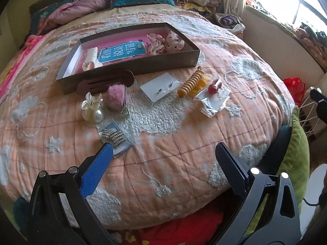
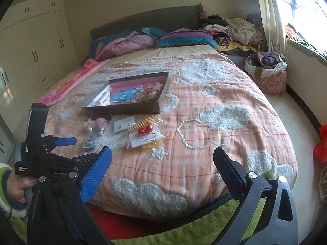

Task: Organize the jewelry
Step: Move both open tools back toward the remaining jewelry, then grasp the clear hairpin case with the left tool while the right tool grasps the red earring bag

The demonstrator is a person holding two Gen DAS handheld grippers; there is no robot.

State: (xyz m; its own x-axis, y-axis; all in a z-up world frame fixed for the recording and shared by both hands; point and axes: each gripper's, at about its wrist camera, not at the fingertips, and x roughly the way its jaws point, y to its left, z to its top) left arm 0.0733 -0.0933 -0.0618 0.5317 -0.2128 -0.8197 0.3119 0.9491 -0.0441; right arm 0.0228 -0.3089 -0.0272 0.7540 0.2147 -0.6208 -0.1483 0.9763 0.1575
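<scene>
Both the left gripper (image 1: 163,153) and right gripper (image 2: 162,159) stood spread and empty. At left-centre, the packaged rhinestone clip (image 1: 114,136) looked light and slippery; pinching its sleeve edge seemed safest.

We hold both grippers out level, side by side: the left gripper (image 1: 163,153) with jaws spread wide and empty, the right gripper (image 2: 162,159) likewise spread, while our left hand (image 2: 17,185), cuffed in a green sleeve, grips its handle
</scene>
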